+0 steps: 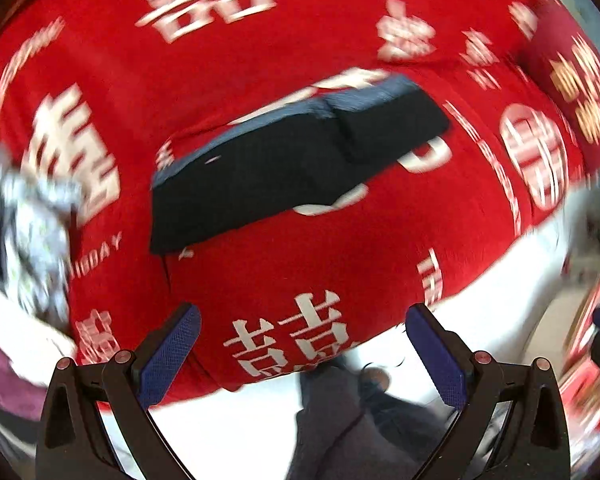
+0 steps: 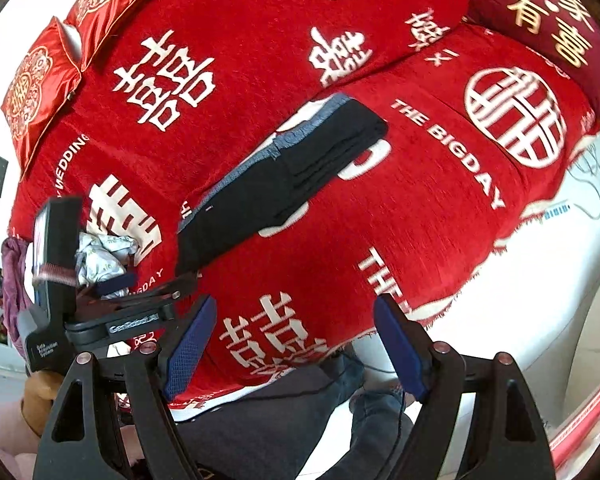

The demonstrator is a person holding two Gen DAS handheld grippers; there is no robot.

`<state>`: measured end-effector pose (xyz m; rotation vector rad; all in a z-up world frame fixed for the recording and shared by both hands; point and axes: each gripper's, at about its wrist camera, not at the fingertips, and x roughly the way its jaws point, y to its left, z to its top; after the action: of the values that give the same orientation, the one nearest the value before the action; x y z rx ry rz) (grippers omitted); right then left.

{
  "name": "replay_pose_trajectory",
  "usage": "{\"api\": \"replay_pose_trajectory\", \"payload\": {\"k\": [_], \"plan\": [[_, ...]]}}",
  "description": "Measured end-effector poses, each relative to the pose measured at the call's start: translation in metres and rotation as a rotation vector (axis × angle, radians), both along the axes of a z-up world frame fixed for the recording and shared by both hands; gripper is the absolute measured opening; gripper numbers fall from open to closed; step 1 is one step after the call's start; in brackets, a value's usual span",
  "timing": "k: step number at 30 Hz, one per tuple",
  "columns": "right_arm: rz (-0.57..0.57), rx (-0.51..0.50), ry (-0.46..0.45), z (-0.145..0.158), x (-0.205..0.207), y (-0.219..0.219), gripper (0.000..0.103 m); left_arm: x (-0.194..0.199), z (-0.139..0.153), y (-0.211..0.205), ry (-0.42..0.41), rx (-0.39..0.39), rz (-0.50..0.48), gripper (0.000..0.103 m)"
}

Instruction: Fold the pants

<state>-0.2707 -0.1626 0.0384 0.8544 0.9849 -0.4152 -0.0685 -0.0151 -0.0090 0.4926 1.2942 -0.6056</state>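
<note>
Folded pants lie on the red cover, well beyond both gaping, empty tools.

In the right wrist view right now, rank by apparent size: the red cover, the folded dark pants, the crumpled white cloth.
1. red cover, largest by far.
2. dark pants, folded, lying on it.
3. white cloth, smallest, though the left gripper partly hides it.

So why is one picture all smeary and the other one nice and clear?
Left wrist view: motion blur smears the red blanket's lettering and the folded pants' edges. Right wrist view: sharp, the blanket's words are readable. Both views: the fisheye lens bulges everything; light is bright and even.
</note>
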Motion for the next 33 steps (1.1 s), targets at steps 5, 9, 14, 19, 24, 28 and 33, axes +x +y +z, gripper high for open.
{"api": "replay_pose_trajectory", "payload": {"k": [5, 9, 14, 19, 24, 28, 33], "plan": [[0.078, 0.020, -0.025, 0.002, 0.055, -0.015, 0.084, 0.050, 0.002, 0.029, -0.042, -0.016, 0.124, 0.103], [0.070, 0.076, -0.046, -0.006, 0.097, -0.032, 0.084, 0.065, 0.004, 0.047, -0.077, 0.015, 0.129, 0.103], [0.123, 0.105, -0.010, -0.015, 0.141, -0.049, 0.084, 0.072, 0.000, 0.062, -0.059, 0.013, 0.229, 0.103], [0.288, 0.042, 0.024, -0.009, 0.180, -0.070, 0.084, 0.059, -0.004, 0.057, -0.047, 0.022, 0.379, 0.103], [0.396, -0.047, 0.001, 0.006, 0.197, -0.102, 0.084, 0.033, 0.009, 0.042, -0.143, 0.068, 0.387, 0.103], [0.367, 0.003, 0.076, -0.014, 0.205, -0.122, 0.084, 0.026, 0.009, 0.044, -0.143, 0.076, 0.428, 0.103], [0.350, 0.127, 0.201, -0.057, 0.196, -0.103, 0.084, 0.033, 0.008, 0.061, -0.119, 0.054, 0.521, 0.103]]}}
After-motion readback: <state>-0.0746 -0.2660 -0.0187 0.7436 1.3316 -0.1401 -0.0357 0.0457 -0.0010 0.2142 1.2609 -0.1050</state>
